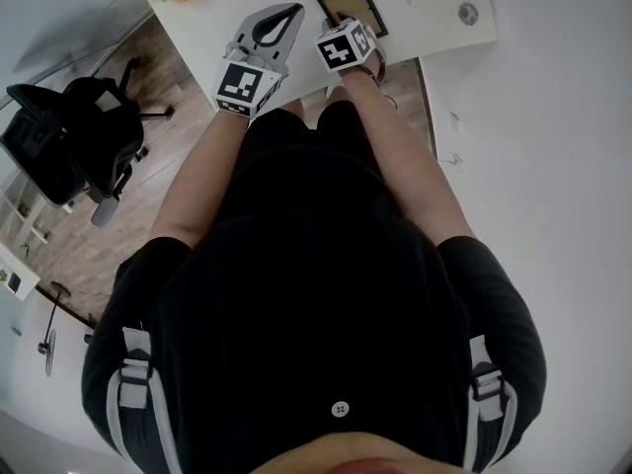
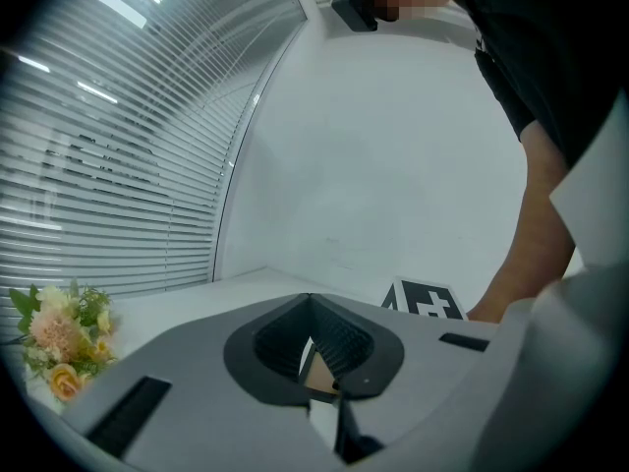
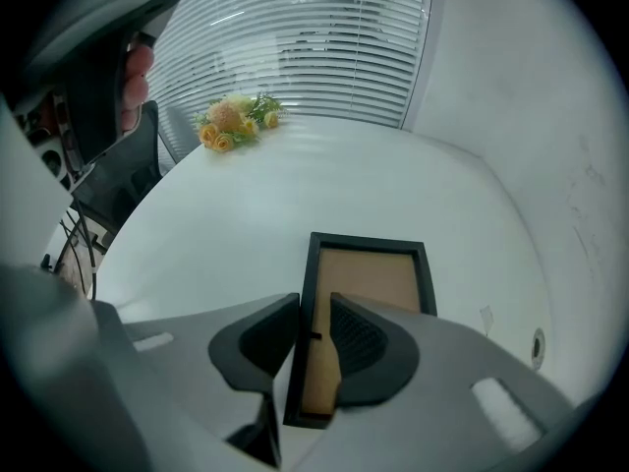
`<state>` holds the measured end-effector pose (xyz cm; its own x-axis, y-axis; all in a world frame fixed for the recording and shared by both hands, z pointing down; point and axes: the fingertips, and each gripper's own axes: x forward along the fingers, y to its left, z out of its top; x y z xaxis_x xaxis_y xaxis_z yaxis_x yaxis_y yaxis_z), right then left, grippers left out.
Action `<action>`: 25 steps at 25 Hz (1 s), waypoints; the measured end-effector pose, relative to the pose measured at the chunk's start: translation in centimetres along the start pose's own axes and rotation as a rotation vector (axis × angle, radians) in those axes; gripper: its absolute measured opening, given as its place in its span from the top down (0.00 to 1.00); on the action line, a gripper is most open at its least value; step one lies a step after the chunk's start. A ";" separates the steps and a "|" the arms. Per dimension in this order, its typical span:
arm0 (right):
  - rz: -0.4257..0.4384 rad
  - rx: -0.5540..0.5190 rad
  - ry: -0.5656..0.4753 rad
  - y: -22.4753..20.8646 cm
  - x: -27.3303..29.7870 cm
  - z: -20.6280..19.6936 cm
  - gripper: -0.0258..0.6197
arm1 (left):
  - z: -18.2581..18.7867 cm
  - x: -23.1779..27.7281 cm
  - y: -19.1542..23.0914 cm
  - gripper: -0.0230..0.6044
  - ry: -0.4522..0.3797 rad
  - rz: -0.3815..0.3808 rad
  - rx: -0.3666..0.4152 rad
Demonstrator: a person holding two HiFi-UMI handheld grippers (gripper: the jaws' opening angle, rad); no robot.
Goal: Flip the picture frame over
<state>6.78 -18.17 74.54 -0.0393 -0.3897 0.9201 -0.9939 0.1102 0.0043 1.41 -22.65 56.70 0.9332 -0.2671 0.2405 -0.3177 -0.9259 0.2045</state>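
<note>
The room looks like an office. A long white bench [image 1: 434, 8] with a round cable port [image 1: 467, 13] set into its top stands against a plain white wall [image 2: 393, 165]. Beside it, a black swivel chair [image 1: 69, 146] on a star base sits on a wood-plank floor [image 1: 148, 196]. Horizontal blinds [image 2: 108, 165] cover a wide window behind the bench. A small bunch of peach and yellow flowers [image 3: 234, 121] lies on the bench near the blinds, and a white shelf unit [image 1: 25, 215] stands at the edge of the room.
</note>
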 end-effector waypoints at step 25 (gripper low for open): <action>0.134 0.102 -0.118 -0.9 -6.1 4.0 0.88 | 3.6 -1.2 -1.0 0.96 -0.055 0.081 0.019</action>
<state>7.53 -19.51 67.35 -0.1781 -0.4832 0.8572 -0.9840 0.0777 -0.1606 1.21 -22.35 52.80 0.9127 -0.3547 0.2031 -0.3894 -0.9056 0.1683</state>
